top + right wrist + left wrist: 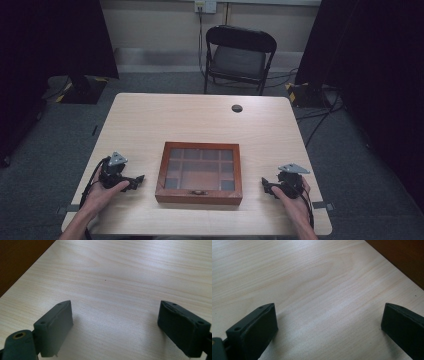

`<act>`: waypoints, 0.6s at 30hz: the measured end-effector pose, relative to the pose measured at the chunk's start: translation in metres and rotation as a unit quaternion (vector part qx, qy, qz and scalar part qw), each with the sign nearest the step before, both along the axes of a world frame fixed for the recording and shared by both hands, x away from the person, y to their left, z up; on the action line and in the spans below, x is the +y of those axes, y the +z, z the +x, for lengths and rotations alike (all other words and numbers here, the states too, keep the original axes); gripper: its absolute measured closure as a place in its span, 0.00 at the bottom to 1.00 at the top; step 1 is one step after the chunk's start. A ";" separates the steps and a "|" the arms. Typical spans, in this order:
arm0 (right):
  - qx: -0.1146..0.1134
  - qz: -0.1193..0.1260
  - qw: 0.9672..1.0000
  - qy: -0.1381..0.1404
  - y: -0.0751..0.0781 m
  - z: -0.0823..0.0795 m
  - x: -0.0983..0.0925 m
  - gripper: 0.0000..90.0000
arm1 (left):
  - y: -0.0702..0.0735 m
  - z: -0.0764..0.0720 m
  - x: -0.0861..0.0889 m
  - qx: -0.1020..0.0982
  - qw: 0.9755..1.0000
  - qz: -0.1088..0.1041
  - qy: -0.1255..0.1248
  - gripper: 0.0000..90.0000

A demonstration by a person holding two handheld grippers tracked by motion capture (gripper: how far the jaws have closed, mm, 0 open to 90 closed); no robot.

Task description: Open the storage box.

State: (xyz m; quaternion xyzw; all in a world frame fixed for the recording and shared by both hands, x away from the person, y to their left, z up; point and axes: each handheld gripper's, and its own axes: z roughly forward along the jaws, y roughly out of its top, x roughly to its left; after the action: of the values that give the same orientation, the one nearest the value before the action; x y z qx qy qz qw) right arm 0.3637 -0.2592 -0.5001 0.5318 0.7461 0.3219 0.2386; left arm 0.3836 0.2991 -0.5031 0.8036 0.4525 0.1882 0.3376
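Wooden box [199, 173], lid closed, near the table's [200, 115] front edge; left gripper [140, 179] and right gripper [264, 183] flank it, jaws spread, empty. Its small front latch, seemingly fastened, could slip from the pads, shoving the box.

Box [199, 172] on table [200, 117], between left claw [140, 180] and right claw [264, 184]

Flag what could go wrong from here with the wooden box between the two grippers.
1. The wooden box has a glass lid and a small front latch; a jaw could slip off the latch or knock the glass.
2. The box sits near the table front edge, so a pull toward the person might slide it off.
3. The left gripper and right gripper flank the box, jaws open and empty; lifting the lid with one while the other stays off may drag the whole box.
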 end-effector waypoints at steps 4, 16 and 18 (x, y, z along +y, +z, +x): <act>0.000 0.000 1.000 0.000 0.000 0.000 0.000 0.13 | 0.001 0.000 0.000 0.001 1.000 0.003 0.001 0.00; 0.000 0.000 1.000 0.001 0.000 0.000 0.000 0.13 | 0.014 -0.004 0.002 -0.016 1.000 0.010 0.008 0.20; 0.000 0.000 1.000 0.002 0.000 0.000 0.000 0.13 | 0.018 -0.005 0.002 -0.025 1.000 0.008 0.007 0.21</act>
State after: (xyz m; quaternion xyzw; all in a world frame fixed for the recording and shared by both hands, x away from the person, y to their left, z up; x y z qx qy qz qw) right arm 0.3640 -0.2596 -0.5000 0.5302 0.7474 0.3221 0.2377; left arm 0.3783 0.3008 -0.4848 0.7982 0.4481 0.2140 0.3410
